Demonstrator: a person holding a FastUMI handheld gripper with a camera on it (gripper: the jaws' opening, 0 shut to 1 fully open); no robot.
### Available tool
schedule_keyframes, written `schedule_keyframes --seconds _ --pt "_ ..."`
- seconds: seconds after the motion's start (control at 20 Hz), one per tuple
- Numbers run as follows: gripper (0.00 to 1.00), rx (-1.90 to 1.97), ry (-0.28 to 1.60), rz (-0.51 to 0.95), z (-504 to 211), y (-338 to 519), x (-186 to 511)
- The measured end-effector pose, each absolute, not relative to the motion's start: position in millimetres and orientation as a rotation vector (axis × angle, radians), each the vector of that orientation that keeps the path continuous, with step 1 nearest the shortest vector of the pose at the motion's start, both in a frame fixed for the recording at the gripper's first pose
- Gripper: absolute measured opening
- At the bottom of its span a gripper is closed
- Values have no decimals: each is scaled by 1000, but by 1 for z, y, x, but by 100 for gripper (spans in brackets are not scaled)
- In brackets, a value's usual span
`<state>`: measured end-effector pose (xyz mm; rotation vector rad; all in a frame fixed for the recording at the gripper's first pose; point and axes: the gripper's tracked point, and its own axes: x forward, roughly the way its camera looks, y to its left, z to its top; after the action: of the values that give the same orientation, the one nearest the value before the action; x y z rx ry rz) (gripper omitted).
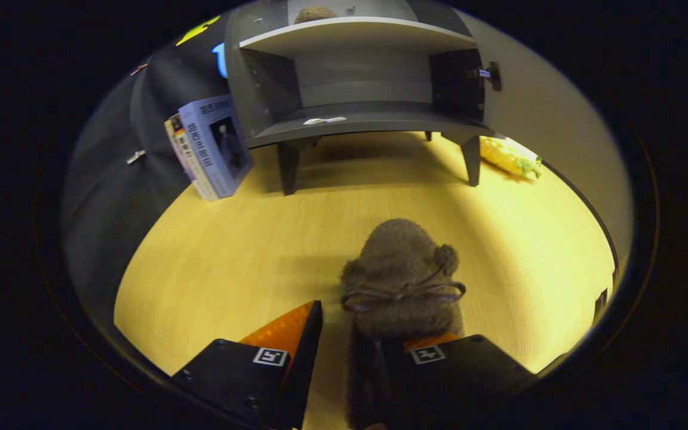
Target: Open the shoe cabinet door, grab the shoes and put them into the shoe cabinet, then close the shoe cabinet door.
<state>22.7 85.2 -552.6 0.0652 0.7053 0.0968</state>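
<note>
The gripper (335, 343) stands open, its right finger seemingly just inside the heel of the fuzzy shoe (401, 280) on the floor (212, 263). The shoe looks soft and light, so pinch its collar wall firmly. Beyond, the cabinet (356, 77) is open, another shoe (315, 13) on top.

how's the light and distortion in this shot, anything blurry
Gripper view: warm yellow light on the floor; fisheye bends the cabinet and wall edges; the shoe casts a soft shadow toward the books; its near end, between the fingers of the tool, is dark and slightly soft.
</note>
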Motion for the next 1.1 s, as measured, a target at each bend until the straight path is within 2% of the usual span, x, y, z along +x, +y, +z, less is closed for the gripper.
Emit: schedule_keyframes --seconds 0.05,0.2,0.4,0.6,0.8,1.1 --pt "55 72 668 64 -550 81 32" --pt "15 98 618 26 -550 76 33" --pt "15 62 572 80 -514 78 27" --pt "15 71 511 111 -436 70 30" --pt "15 60 480 78 -348 52 42" --pt "15 79 399 75 -221 45 86"
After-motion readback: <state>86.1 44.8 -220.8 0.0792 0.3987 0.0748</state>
